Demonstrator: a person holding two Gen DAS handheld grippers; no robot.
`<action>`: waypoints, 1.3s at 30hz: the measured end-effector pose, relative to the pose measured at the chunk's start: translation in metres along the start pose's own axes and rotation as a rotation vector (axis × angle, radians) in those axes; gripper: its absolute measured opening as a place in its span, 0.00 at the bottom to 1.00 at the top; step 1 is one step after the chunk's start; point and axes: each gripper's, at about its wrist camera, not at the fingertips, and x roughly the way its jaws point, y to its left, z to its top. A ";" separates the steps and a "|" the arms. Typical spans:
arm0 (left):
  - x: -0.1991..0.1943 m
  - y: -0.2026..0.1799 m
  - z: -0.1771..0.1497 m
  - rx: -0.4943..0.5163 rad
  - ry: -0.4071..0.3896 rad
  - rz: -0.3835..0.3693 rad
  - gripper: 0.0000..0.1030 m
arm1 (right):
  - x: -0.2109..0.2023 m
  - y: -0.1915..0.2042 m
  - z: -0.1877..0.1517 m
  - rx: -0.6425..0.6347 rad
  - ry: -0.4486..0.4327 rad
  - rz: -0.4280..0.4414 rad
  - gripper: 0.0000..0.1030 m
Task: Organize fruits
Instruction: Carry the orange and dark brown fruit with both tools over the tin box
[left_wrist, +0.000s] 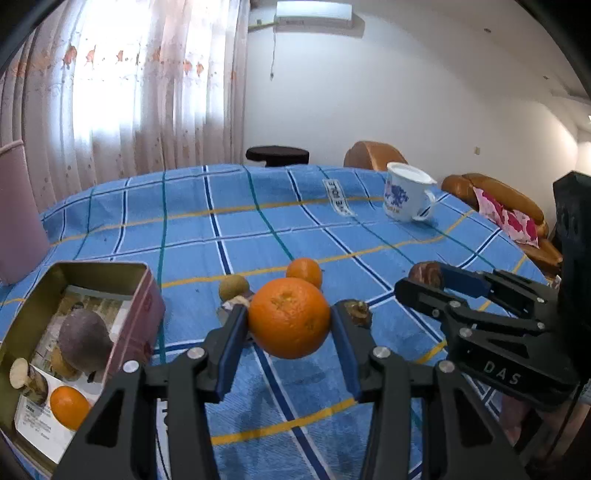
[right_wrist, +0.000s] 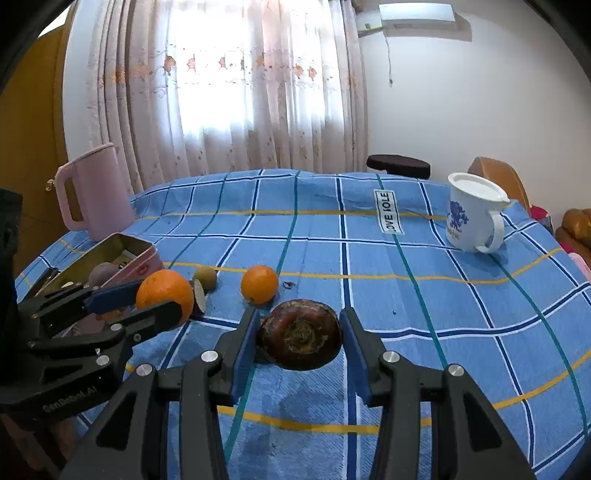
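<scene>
Left wrist view: left hand-held gripper (left_wrist: 290, 325) clamped on big orange (left_wrist: 289, 317), lifted off bench (left_wrist: 258, 221). Tin box (left_wrist: 92, 295) to left, holding fruit. Small orange (left_wrist: 304, 272) just beyond.

Right wrist view: right hand-held gripper (right_wrist: 299, 336) gripping dark reddish fruit (right_wrist: 300, 334). Mug (right_wrist: 474, 218) far right.

A large orange (left_wrist: 289, 317) is clamped off the counter (left_wrist: 258, 221); a dark red-brown fruit (right_wrist: 301, 334) is likewise gripped. A small orange (left_wrist: 304, 272) and a greenish fruit (left_wrist: 233, 287) lie beyond.
</scene>
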 end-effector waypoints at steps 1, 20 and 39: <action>-0.002 0.000 0.000 0.001 -0.008 0.002 0.46 | -0.001 0.001 0.000 -0.003 -0.006 0.001 0.45; -0.022 -0.004 -0.002 0.028 -0.121 0.040 0.46 | -0.020 0.007 -0.002 -0.039 -0.113 0.028 0.45; -0.036 -0.007 -0.005 0.040 -0.194 0.060 0.46 | -0.031 0.010 -0.005 -0.063 -0.176 0.024 0.45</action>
